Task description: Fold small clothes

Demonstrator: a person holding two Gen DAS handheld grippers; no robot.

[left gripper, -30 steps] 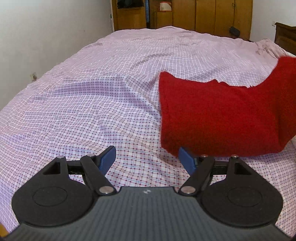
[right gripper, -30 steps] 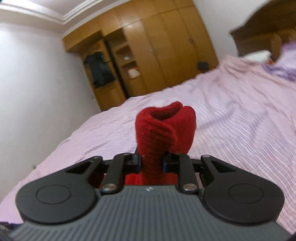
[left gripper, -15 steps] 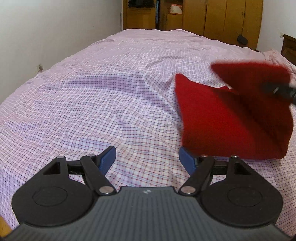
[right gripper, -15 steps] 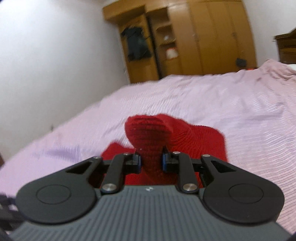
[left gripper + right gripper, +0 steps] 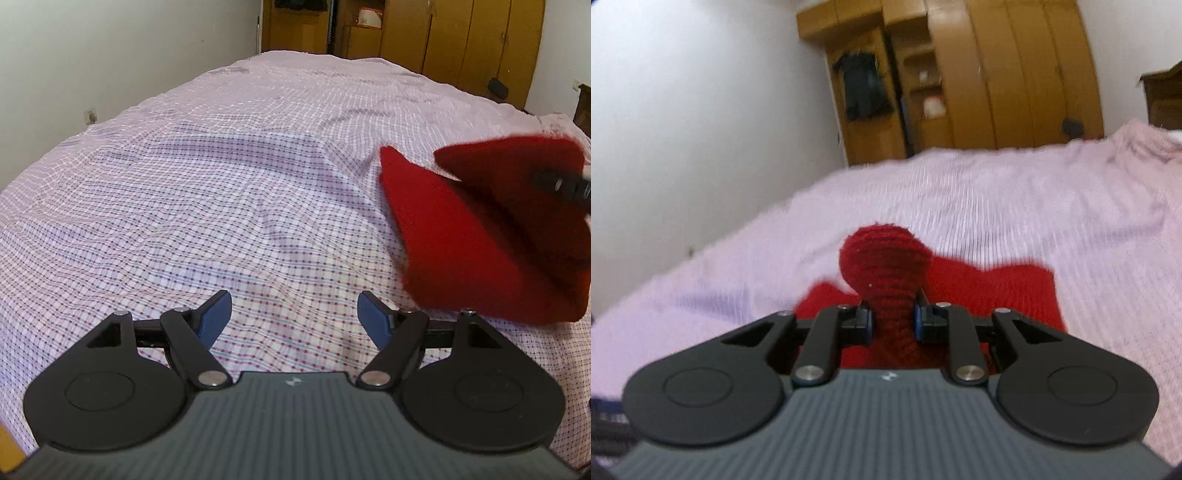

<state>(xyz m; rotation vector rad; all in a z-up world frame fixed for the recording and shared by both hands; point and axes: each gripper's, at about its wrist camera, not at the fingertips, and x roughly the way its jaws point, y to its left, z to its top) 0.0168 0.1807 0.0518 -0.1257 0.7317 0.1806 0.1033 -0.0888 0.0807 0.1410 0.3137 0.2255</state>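
Observation:
A small red knitted garment (image 5: 458,236) lies on the checked bedsheet (image 5: 221,206) at the right of the left wrist view, one flap (image 5: 517,158) lifted over the rest. My right gripper (image 5: 892,319) is shut on a bunched fold of the red garment (image 5: 886,258), which bulges above the pads while the rest (image 5: 997,291) spreads on the bed beyond. That gripper shows as a blurred dark shape (image 5: 561,184) at the right edge of the left wrist view. My left gripper (image 5: 295,314) hovers open over bare sheet, left of the garment's near edge, holding nothing.
The bed fills both views. A white wall (image 5: 110,55) runs along its left side. Wooden wardrobes (image 5: 960,81) stand past the far end, with dark clothing (image 5: 864,85) hanging in an open bay. A dark wooden piece (image 5: 1163,96) stands at the far right.
The right gripper has carried the held flap leftward and lower over the rest of the garment. The left gripper has drifted left, so the garment sits further right in its view. Both grips are unchanged.

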